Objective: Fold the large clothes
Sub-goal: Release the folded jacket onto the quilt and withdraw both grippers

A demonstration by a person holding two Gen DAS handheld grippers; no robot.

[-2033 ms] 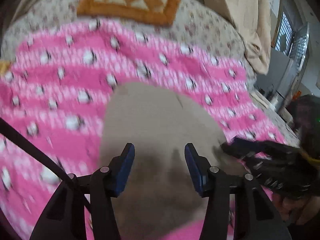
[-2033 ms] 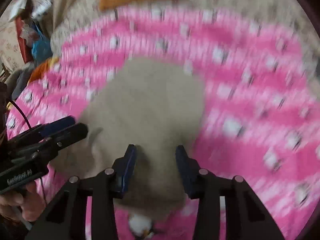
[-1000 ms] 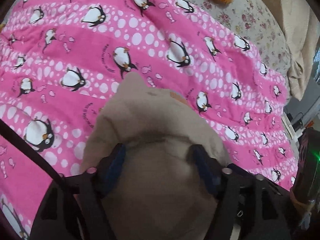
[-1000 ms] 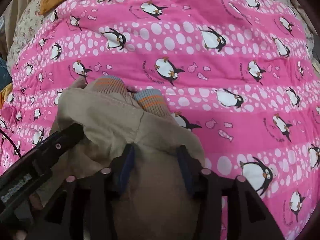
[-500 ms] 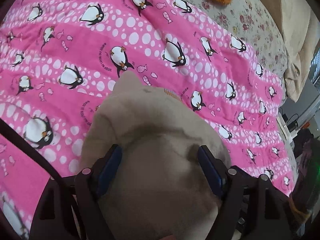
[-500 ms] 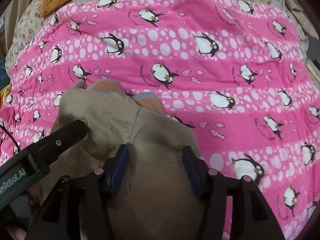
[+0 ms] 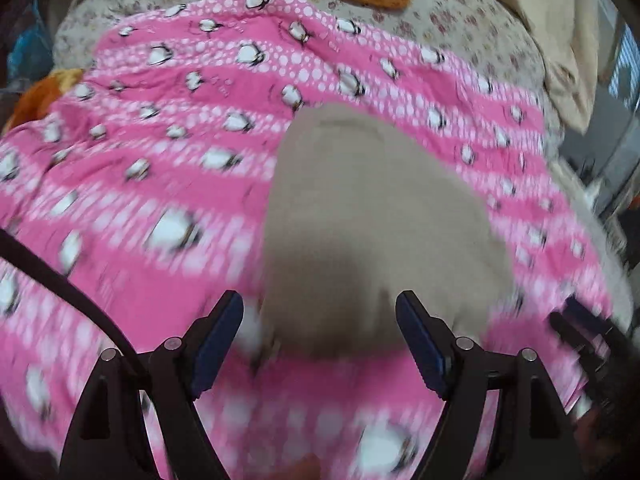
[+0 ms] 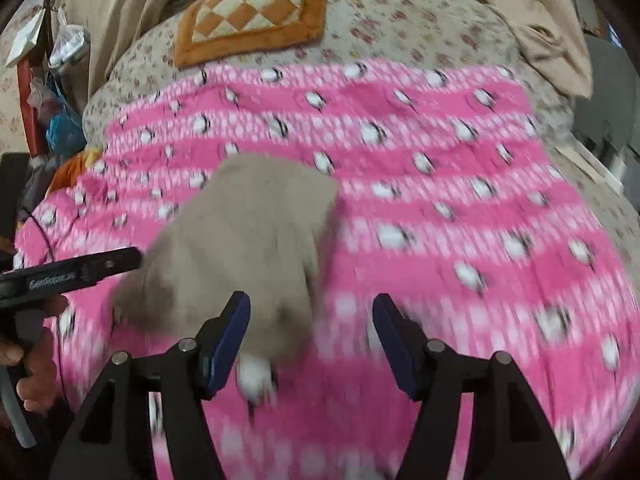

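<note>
A folded tan garment lies in a compact bundle on the pink penguin blanket. It also shows in the right wrist view. My left gripper is open and empty, just short of the bundle's near edge. My right gripper is open and empty, near the bundle's near right corner. The left gripper's tip shows at the bundle's left side in the right wrist view. Both views are motion-blurred.
The pink blanket covers a floral bedspread. An orange checkered cushion lies at the far side. Beige fabric hangs at the far right. Bags and clutter stand at the left.
Both grippers have pulled back from the tan bundle and risen, so more of the bed shows. Their jaws, which straddled the bundle, now stand free of it and open.
</note>
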